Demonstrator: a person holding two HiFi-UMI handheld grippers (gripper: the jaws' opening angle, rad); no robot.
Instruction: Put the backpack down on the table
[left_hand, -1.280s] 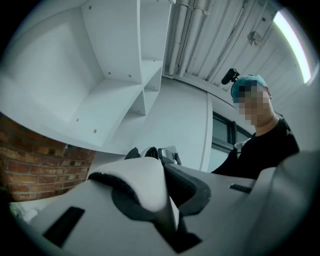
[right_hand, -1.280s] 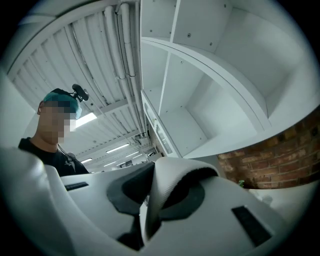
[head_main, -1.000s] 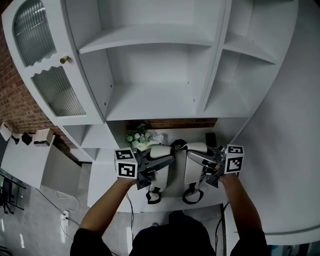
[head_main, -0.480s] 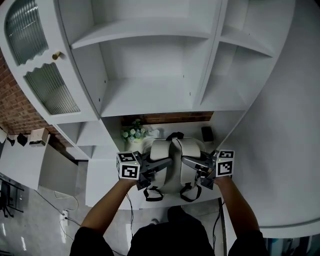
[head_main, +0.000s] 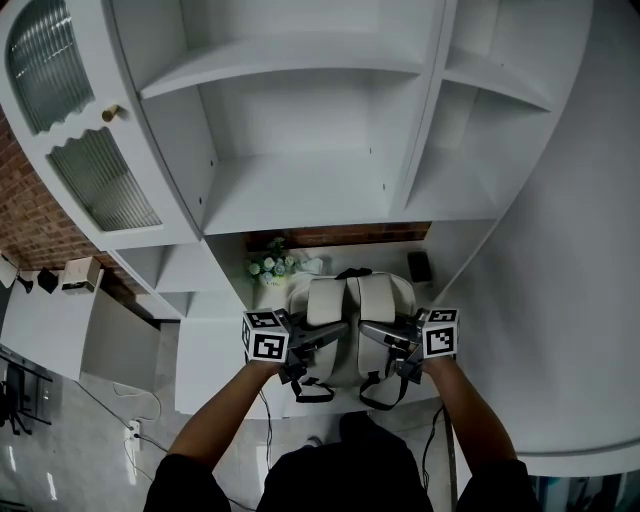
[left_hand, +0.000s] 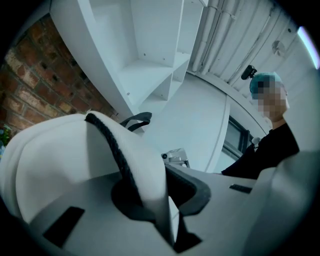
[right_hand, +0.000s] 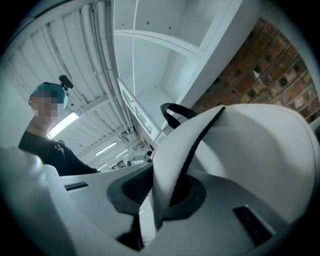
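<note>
Left tool (head_main: 330, 338) clenched on one strap (left_hand: 125, 160) of backpack (head_main: 345, 292), right tool (head_main: 375, 335) on the other; lower both evenly; seat base flat on desk (head_main: 215, 365).

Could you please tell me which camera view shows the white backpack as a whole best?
The head view: the backpack shows nearly whole there, between the left tongs and right tongs. Each gripper view shows only a shoulder strap clamped in its tongs and a bulge of the white body behind.
</note>
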